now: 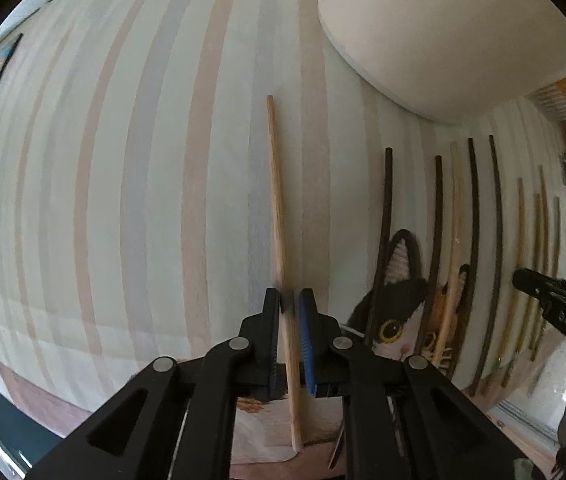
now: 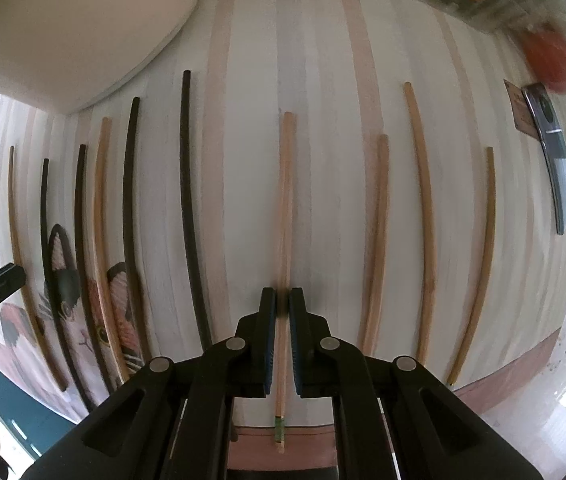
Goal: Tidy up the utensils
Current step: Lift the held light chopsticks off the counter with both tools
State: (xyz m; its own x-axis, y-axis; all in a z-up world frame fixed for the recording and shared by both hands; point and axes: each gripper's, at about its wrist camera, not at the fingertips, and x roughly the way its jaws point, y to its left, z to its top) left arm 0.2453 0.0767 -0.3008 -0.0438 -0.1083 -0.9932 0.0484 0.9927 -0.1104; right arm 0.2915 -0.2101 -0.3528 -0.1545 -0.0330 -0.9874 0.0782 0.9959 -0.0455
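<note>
Left wrist view: left gripper point(image 1: 291, 304) clamps pale wooden chopstick point(image 1: 279, 216) lying on striped pastel cloth point(image 1: 123, 200). Right gripper point(image 2: 282, 304) grips second light wooden chopstick with green-banded end point(image 2: 285, 208), same cloth. Dark chopsticks point(image 2: 189, 200) lie in row left, near white oval plate point(image 2: 83, 32).

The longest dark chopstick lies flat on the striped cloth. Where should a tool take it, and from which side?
Take the dark chopstick near the middle of its length, from above, with one finger on each long side. It lies flat and is thin and round. A dark neighbour lies close on its left; the striped cloth is bare on its right, so there is room.
</note>
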